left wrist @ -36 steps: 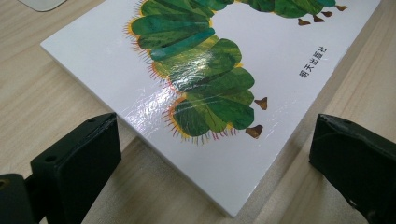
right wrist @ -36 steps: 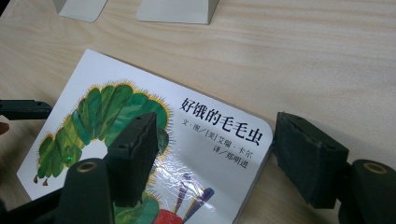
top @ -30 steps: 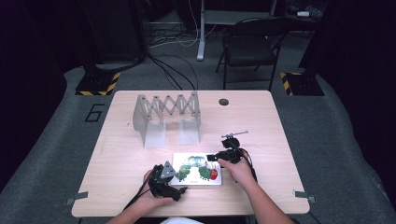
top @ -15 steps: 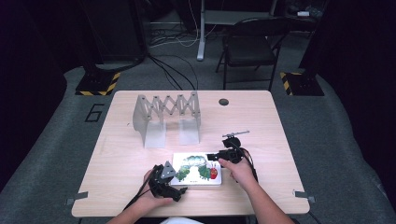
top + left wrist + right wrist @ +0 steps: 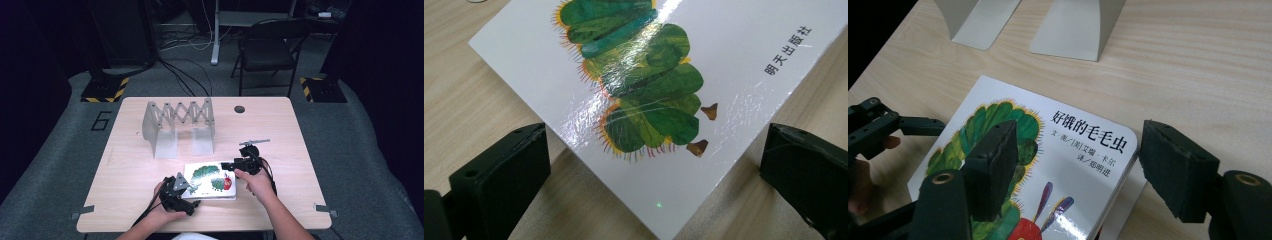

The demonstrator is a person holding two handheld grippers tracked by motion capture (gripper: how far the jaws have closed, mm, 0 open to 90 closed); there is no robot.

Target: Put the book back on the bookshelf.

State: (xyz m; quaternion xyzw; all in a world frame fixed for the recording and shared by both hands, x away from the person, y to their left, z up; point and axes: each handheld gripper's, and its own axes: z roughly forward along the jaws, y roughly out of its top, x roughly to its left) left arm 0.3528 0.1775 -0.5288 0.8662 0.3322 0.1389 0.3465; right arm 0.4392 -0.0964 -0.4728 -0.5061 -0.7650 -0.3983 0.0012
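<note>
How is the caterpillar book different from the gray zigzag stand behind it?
The book lies flat on the table; the stand stands upright on wide feet. The book is colourful, white with a green caterpillar and a red head; the stand is plain gray. The book sits at the near edge between the left hand-held gripper and right hand-held gripper; the stand sits farther back, with nothing near it. Both rest on the same wooden table.

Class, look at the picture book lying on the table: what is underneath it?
The picture book lies flat on the wooden table; bare tabletop shows all round its edges. Whether anything thin lies beneath it cannot be seen, because the cover hides that spot.
</note>
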